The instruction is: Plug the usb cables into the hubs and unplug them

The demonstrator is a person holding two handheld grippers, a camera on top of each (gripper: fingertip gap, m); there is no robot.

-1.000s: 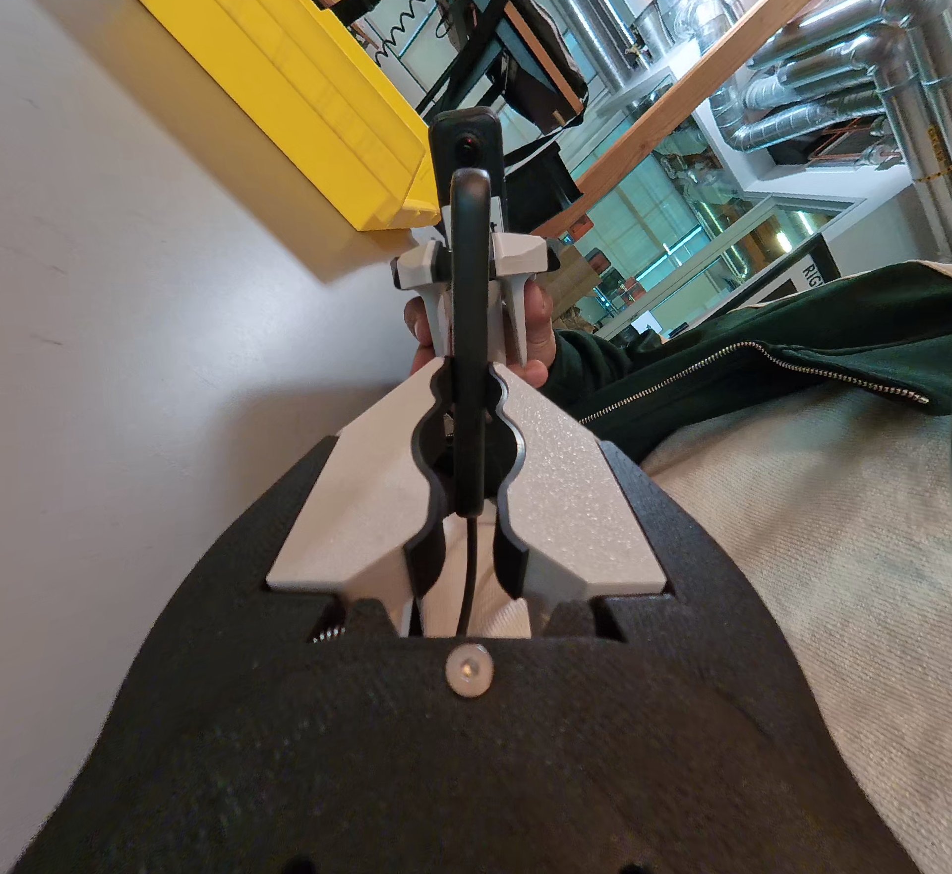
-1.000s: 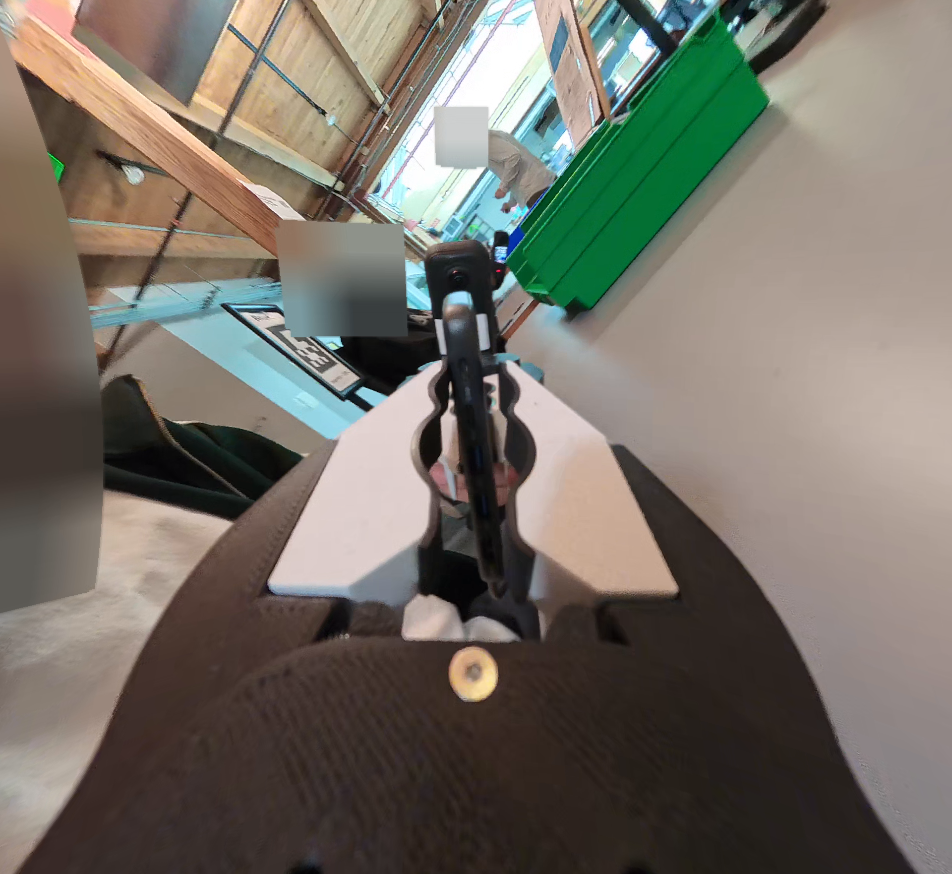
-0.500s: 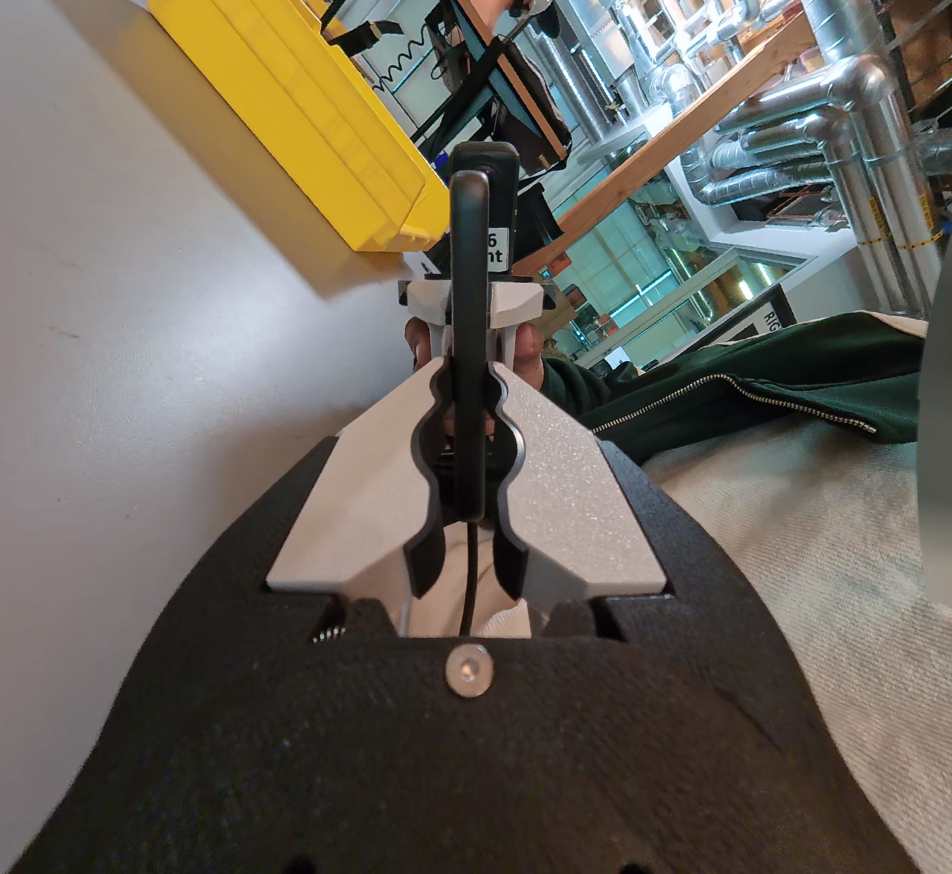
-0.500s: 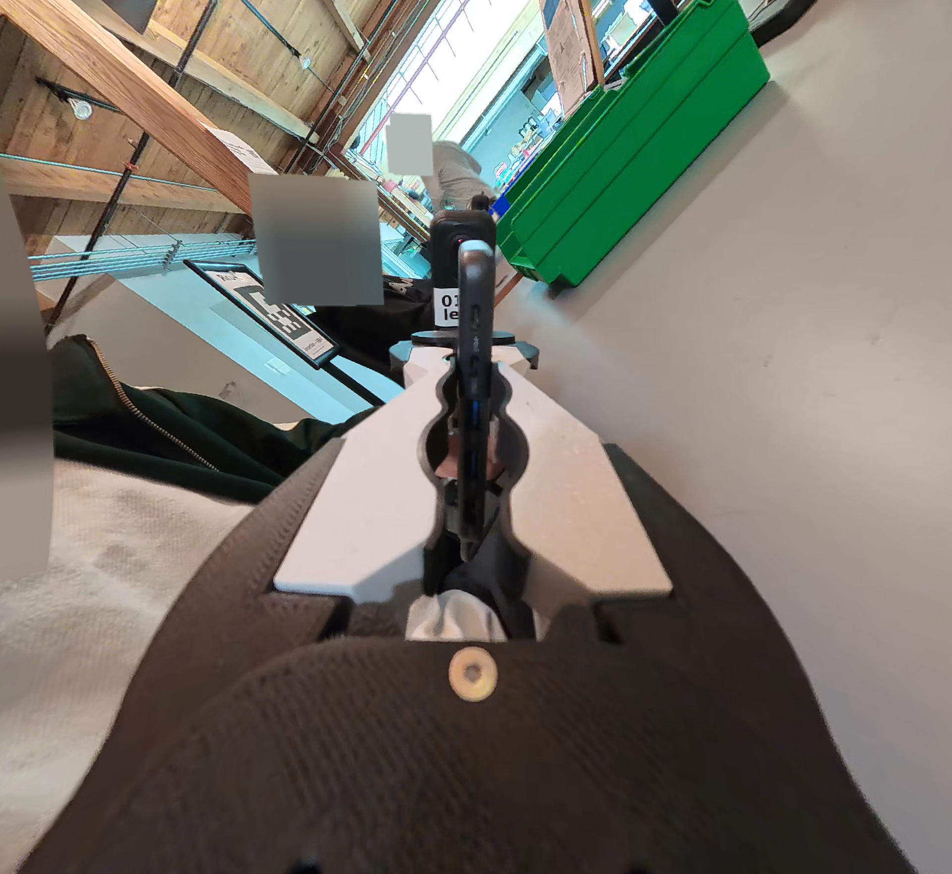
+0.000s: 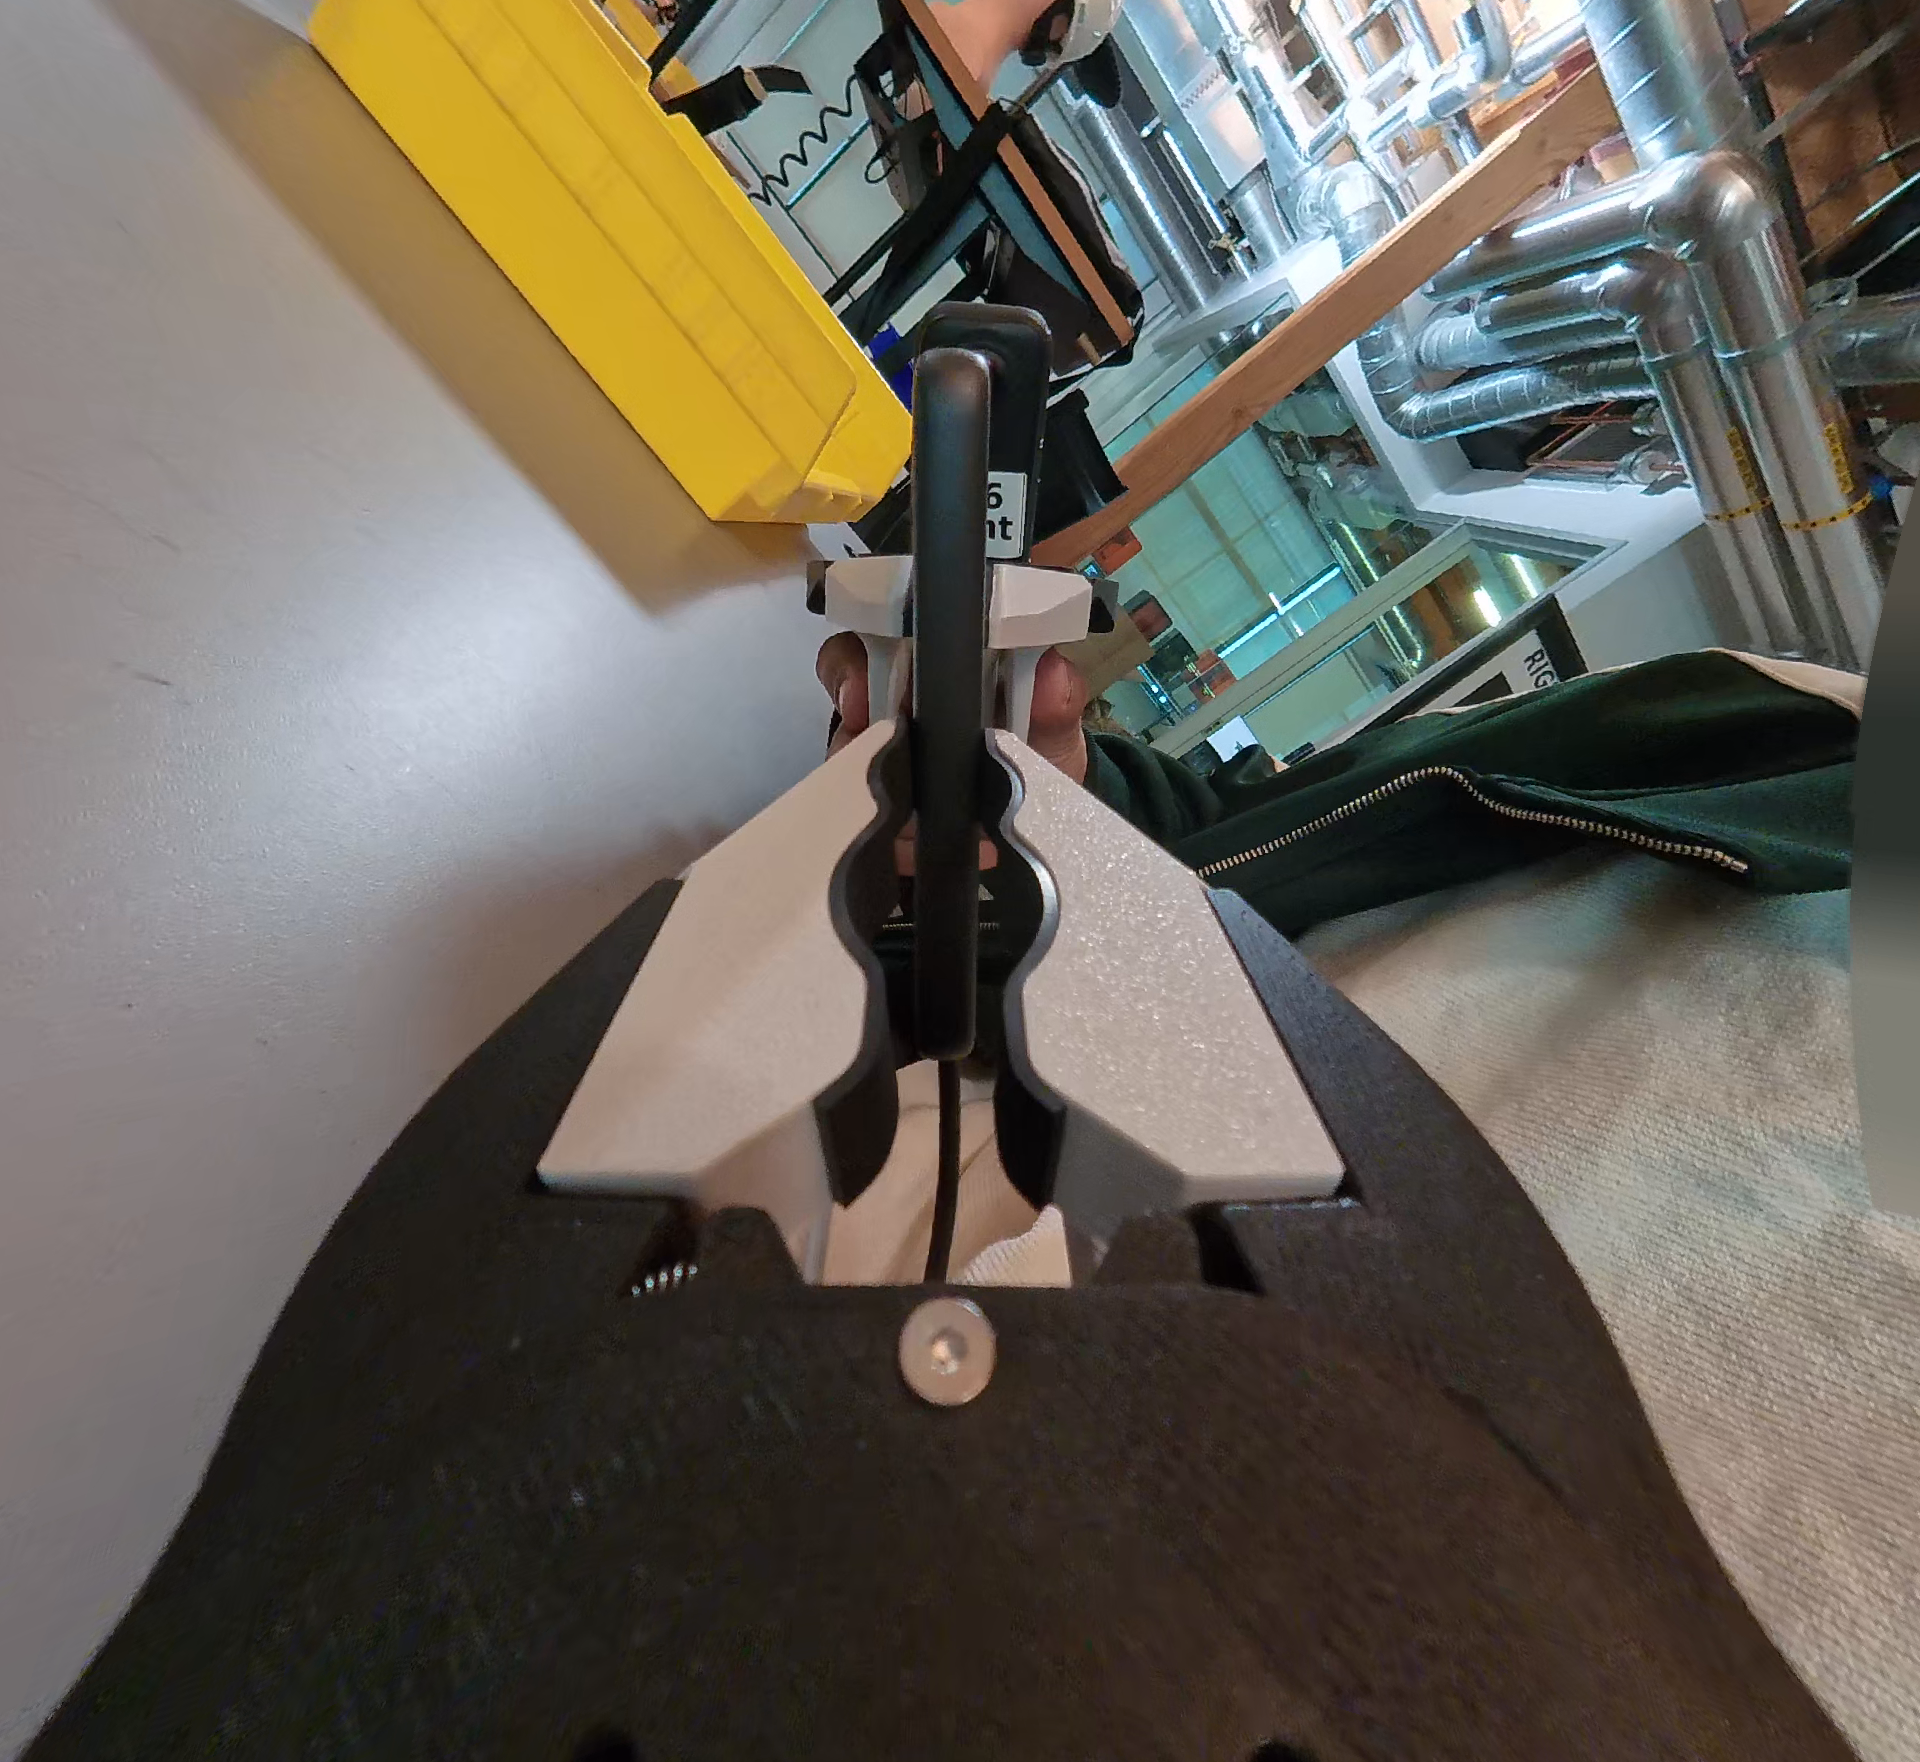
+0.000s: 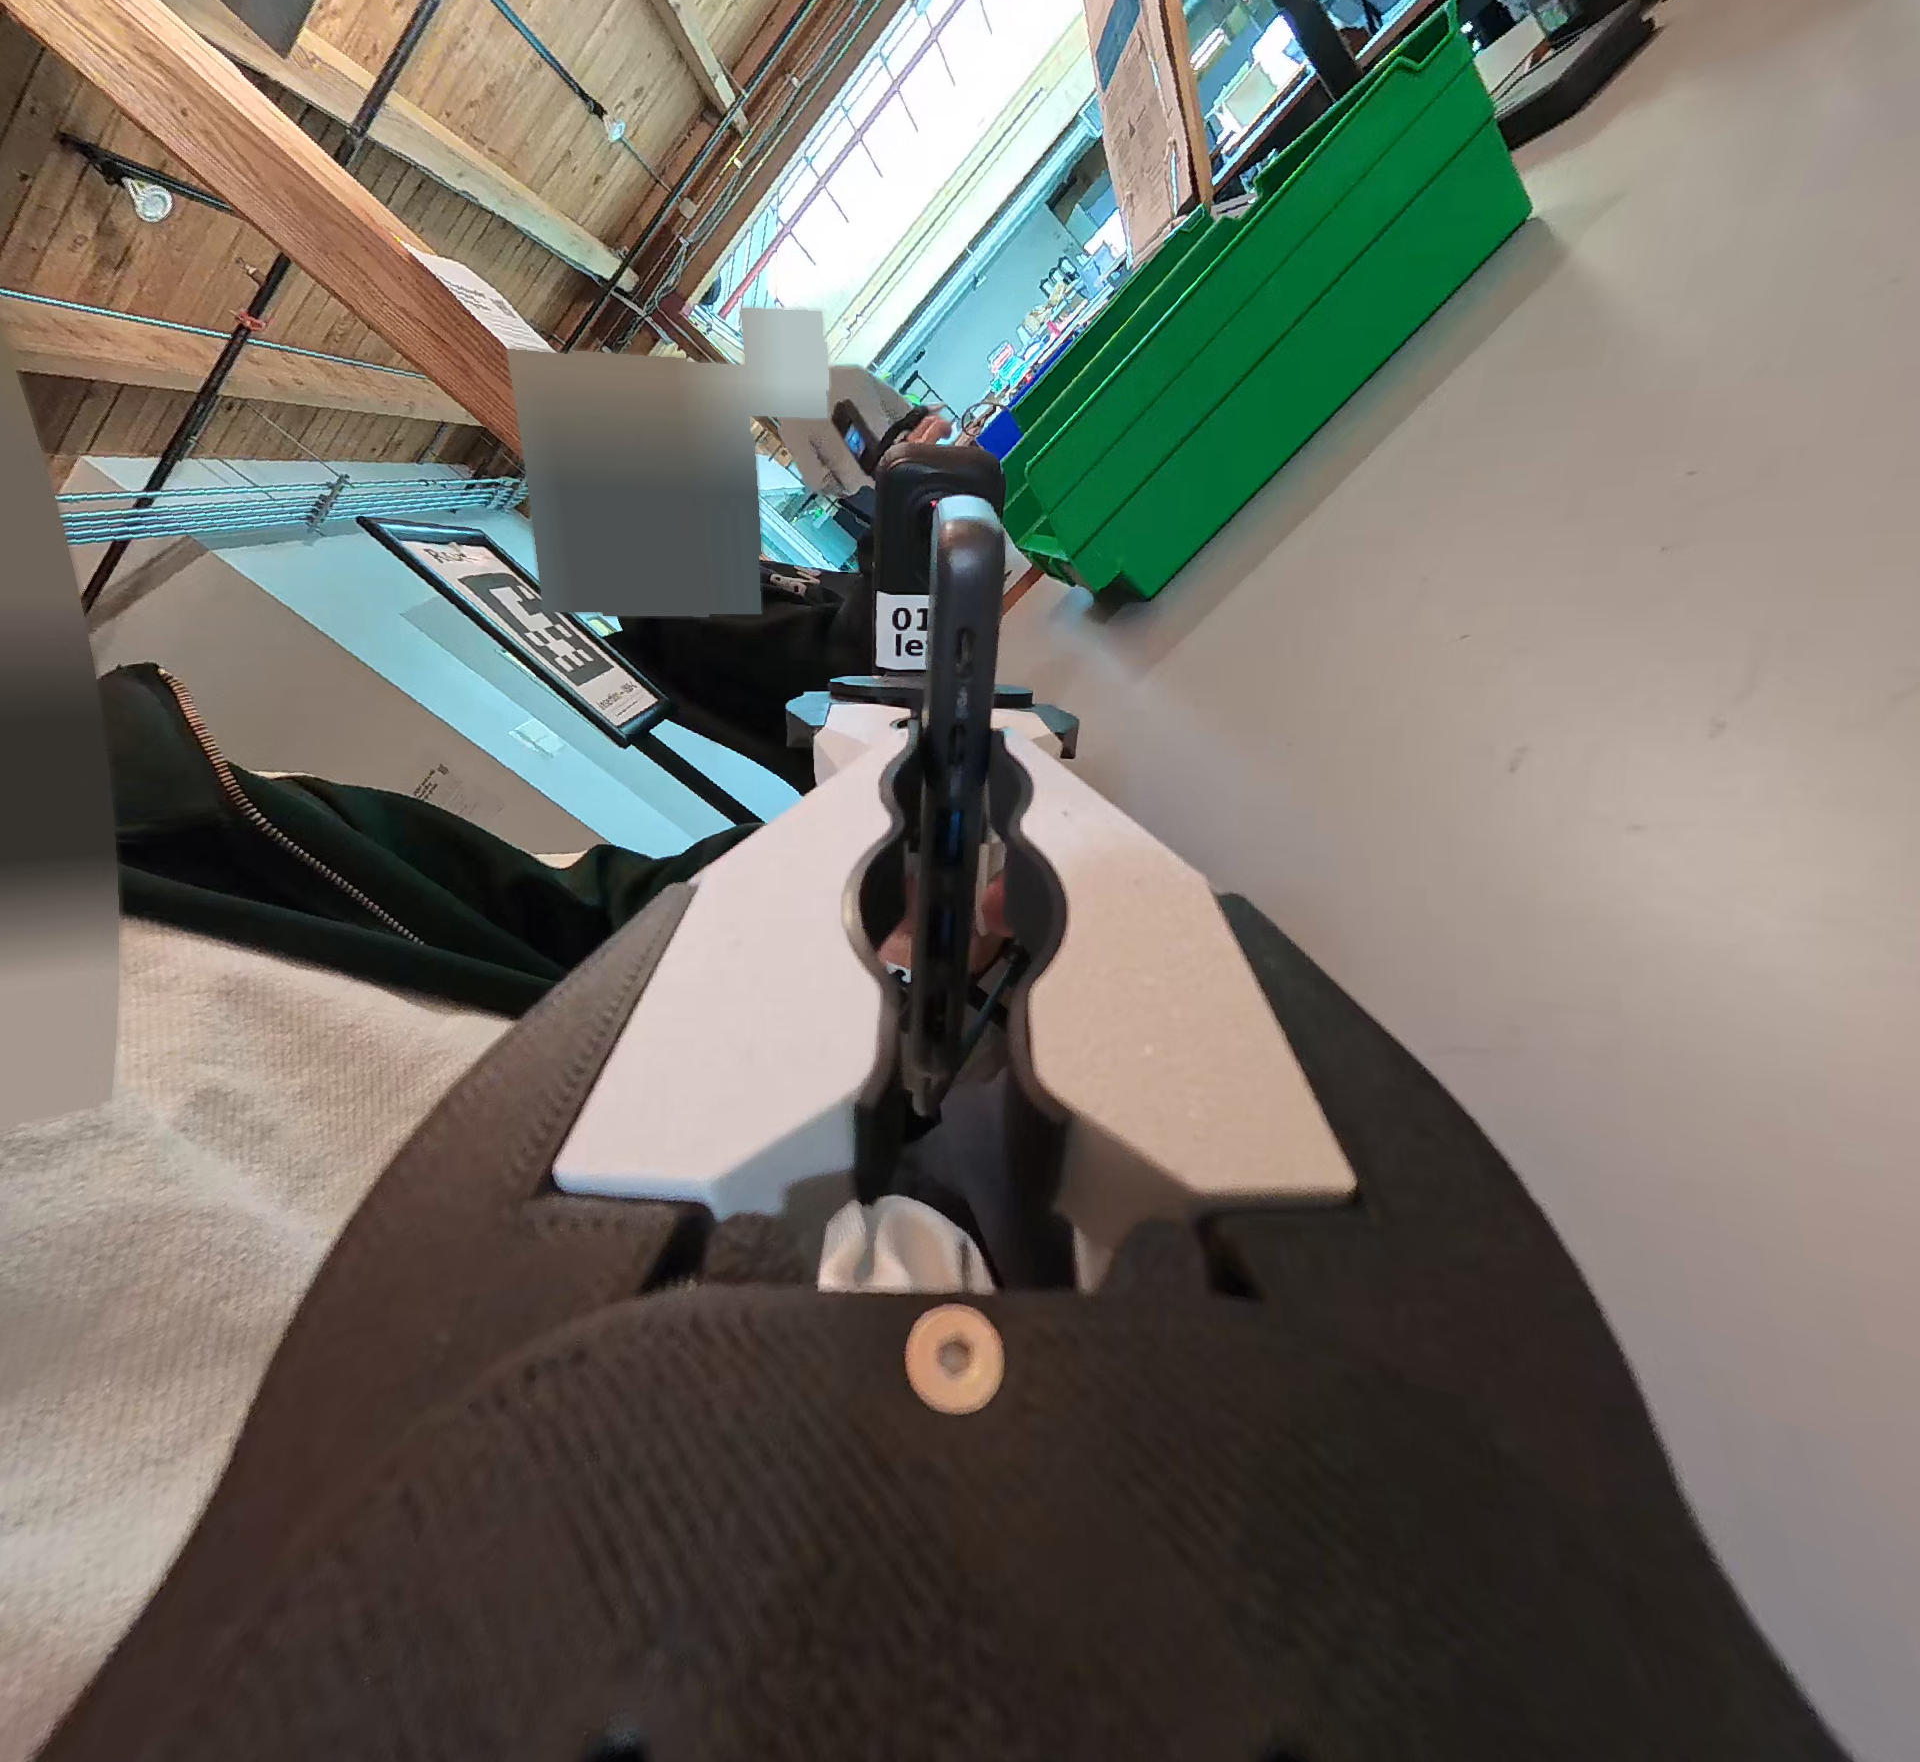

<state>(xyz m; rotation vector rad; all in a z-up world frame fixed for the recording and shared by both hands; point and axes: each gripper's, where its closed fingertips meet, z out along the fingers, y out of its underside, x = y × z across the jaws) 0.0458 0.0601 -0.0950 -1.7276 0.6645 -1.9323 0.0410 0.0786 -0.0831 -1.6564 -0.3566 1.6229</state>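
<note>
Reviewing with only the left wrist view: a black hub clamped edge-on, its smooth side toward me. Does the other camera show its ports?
Observer: Yes. In the right wrist view the hub shows a row of ports along its edge, some of them blue inside.
Operator: Is the right gripper closed on it?
Observer: The right gripper is shut on the hub, one finger against each flat face.
Operator: Anything on the table over there?
Observer: A green bin stands on the table beyond the grippers.
</note>
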